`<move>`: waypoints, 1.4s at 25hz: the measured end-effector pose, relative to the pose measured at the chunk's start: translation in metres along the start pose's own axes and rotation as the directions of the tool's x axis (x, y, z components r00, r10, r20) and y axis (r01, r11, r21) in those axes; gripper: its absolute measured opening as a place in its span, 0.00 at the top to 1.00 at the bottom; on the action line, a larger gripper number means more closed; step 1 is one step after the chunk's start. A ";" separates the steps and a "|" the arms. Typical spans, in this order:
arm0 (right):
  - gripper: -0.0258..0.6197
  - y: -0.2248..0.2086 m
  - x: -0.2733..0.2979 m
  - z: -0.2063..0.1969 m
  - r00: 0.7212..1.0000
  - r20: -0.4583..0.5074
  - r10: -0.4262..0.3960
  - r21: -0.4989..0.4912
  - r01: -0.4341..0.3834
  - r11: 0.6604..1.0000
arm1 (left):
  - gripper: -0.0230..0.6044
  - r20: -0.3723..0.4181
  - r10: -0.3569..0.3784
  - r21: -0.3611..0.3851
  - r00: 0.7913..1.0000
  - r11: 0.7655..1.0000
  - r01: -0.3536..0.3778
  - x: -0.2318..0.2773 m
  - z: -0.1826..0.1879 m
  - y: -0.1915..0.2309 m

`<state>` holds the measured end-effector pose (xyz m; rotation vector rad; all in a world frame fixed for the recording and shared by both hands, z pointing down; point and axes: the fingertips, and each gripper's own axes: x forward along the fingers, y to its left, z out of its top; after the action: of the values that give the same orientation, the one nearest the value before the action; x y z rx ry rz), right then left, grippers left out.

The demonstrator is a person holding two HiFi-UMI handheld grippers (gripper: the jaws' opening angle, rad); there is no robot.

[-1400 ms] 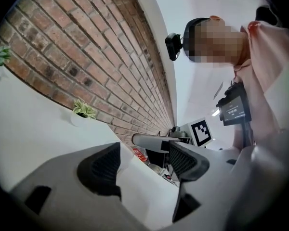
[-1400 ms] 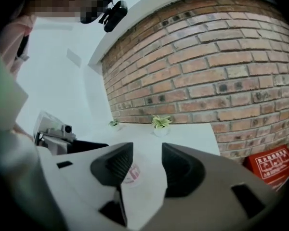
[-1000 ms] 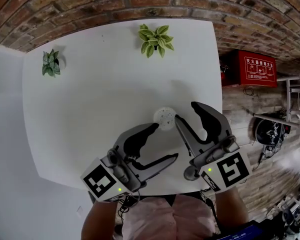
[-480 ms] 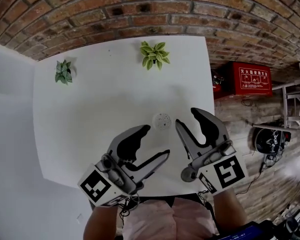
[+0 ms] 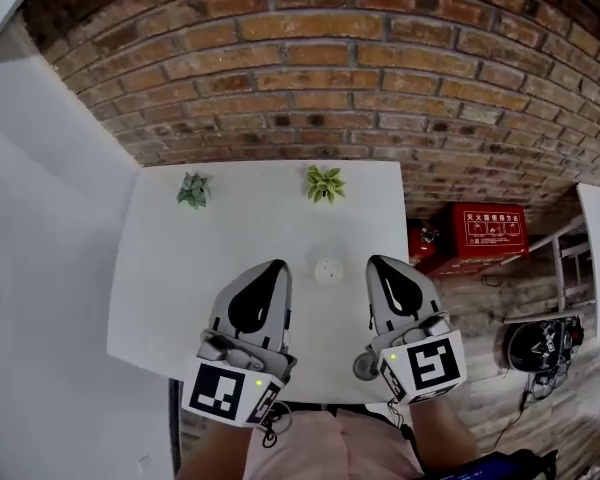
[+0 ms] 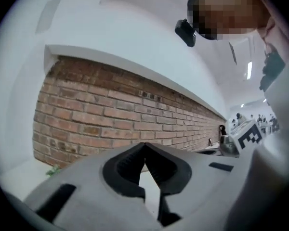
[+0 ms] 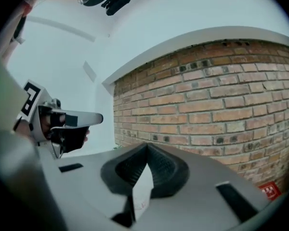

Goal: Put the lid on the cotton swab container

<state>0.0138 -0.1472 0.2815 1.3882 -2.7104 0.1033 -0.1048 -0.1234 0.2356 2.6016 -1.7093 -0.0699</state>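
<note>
A small round white cotton swab container (image 5: 328, 269) with a perforated-looking top stands on the white table (image 5: 180, 268), between and just beyond both grippers. My left gripper (image 5: 271, 267) is raised over the table's near side, jaws shut with nothing between them. My right gripper (image 5: 383, 265) is beside it to the right, also shut and empty. In the left gripper view the left gripper (image 6: 144, 146) has its tips meeting against the brick wall. In the right gripper view the right gripper (image 7: 146, 148) looks the same. Whether a separate lid lies on the table I cannot tell.
Two small green potted plants (image 5: 192, 190) (image 5: 325, 182) stand at the table's far edge by the brick wall (image 5: 310, 78). A red box (image 5: 490, 235) sits on the floor to the right of the table. The person's torso is at the near edge.
Both grippers' jaws went from wide open to shut. The head view rose and pulled back, so the table looks smaller and more brick wall shows. The grippers lifted and point forward.
</note>
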 end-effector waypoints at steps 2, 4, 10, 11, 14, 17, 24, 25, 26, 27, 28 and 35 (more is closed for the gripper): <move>0.95 0.004 -0.007 0.012 1.000 0.021 -0.001 -0.020 0.001 1.000 | 0.97 0.026 0.045 0.054 0.999 0.997 -0.046 -0.005 0.017 -0.002; 0.95 0.007 -0.015 0.021 0.999 0.035 -0.006 -0.030 0.007 1.000 | 0.97 0.046 0.061 0.091 0.997 0.994 -0.065 -0.011 0.029 -0.007; 0.95 0.004 -0.033 0.035 0.998 0.062 -0.024 -0.049 0.027 0.998 | 0.97 0.076 0.094 0.116 0.993 0.988 -0.102 -0.021 0.044 -0.020; 0.95 0.004 -0.035 0.037 0.998 0.064 -0.025 -0.052 0.029 0.998 | 0.97 0.079 0.096 0.114 0.992 0.988 -0.104 -0.022 0.045 -0.021; 0.95 0.004 -0.040 0.040 0.997 0.067 -0.024 -0.067 0.029 0.997 | 0.97 0.087 0.102 0.112 0.991 0.987 -0.112 -0.024 0.048 -0.024; 0.96 0.006 -0.043 0.040 0.998 0.063 -0.019 -0.078 0.024 0.997 | 0.97 0.091 0.107 0.113 0.990 0.987 -0.117 -0.026 0.050 -0.026; 0.96 0.008 -0.048 0.040 0.997 0.069 -0.024 -0.061 0.028 0.998 | 0.97 0.081 0.106 0.100 0.991 0.989 -0.114 -0.028 0.047 -0.027; 0.96 0.009 -0.049 0.039 0.997 0.069 -0.024 -0.062 0.028 0.998 | 0.97 0.081 0.105 0.099 0.991 0.989 -0.113 -0.029 0.046 -0.027; 0.96 0.009 -0.049 0.039 0.997 0.069 -0.024 -0.063 0.028 0.998 | 0.97 0.081 0.104 0.098 0.991 0.989 -0.112 -0.029 0.046 -0.027; 0.95 0.009 -0.050 0.038 0.997 0.068 -0.024 -0.065 0.028 0.998 | 0.97 0.081 0.104 0.097 0.991 0.989 -0.111 -0.029 0.046 -0.028; 0.96 0.009 -0.050 0.038 0.997 0.067 -0.024 -0.066 0.028 0.997 | 0.97 0.080 0.103 0.097 0.991 0.989 -0.111 -0.029 0.045 -0.028; 0.95 0.014 -0.048 0.037 0.998 0.064 -0.023 -0.068 0.027 0.997 | 0.97 0.073 0.100 0.090 0.992 0.990 -0.106 -0.031 0.042 -0.025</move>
<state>0.0284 -0.1045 0.2389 1.4295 -2.7181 -0.0365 -0.0963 -0.0849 0.1932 2.5985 -1.9120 -0.0785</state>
